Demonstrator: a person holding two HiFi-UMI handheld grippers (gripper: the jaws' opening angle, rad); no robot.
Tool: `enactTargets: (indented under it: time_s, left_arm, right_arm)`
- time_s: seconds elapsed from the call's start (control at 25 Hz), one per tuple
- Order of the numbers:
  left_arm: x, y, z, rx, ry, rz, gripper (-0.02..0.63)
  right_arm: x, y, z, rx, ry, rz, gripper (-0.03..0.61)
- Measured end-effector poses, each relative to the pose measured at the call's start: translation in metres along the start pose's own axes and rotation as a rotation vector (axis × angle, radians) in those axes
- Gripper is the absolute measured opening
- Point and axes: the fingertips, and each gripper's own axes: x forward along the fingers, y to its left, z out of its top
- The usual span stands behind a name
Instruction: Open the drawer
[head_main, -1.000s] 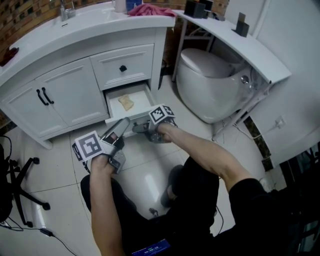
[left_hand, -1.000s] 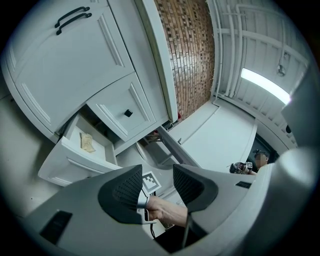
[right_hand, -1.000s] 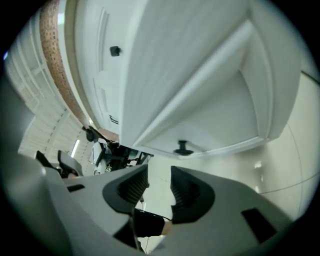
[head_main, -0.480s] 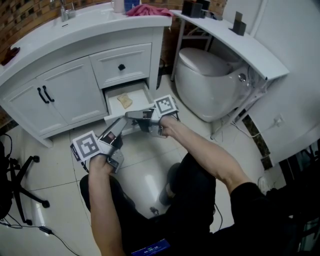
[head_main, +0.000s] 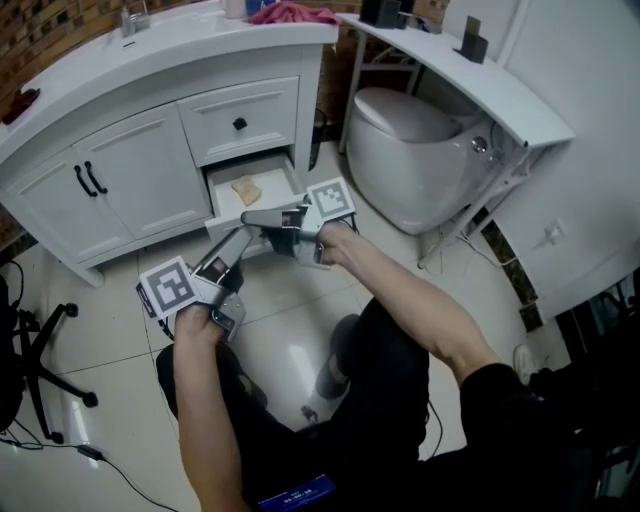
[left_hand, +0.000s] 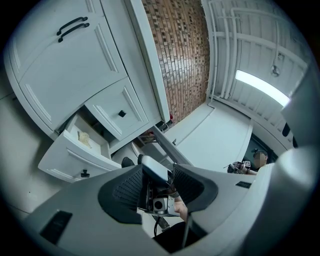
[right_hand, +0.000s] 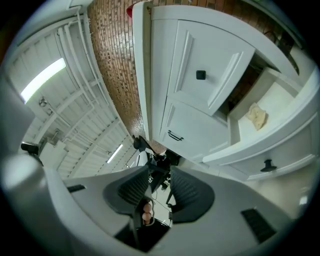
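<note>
The left gripper (left_hand: 159, 170) has its jaws slightly apart with nothing clamped; the space between them frames the right gripper (head_main: 252, 217). The right gripper's jaws are also apart and hold nothing. In the head view both tips hover close together just in front of the drawer (head_main: 214, 196). It stands pulled out from the white vanity (head_main: 130, 190), under a closed upper drawer (head_main: 240, 122). Its knobbed front (right_hand: 267, 165) faces the person and lies parallel to the cabinet face. A tan lump (head_main: 246, 189) lies inside.
</note>
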Motion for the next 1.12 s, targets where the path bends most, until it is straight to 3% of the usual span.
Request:
enactTargets:
  time_s: [0.48, 0.68, 1.12]
  left_arm:
    - [-0.008, -0.034, -0.032, 0.001, 0.011, -0.026, 0.19]
    - [-0.027, -0.039, -0.043, -0.042, -0.011, 0.006, 0.19]
    - [-0.045, -0.041, -0.067, -0.065, -0.001, 0.02, 0.19]
  right_arm:
    - [-0.018, 0.041, -0.029, -0.027, 0.001, -0.004, 0.155]
    - [-0.034, 0.062, -0.033, -0.044, -0.049, 0.006, 0.155]
    - [-0.047, 0.08, -0.062, -0.054, -0.038, -0.023, 0.155]
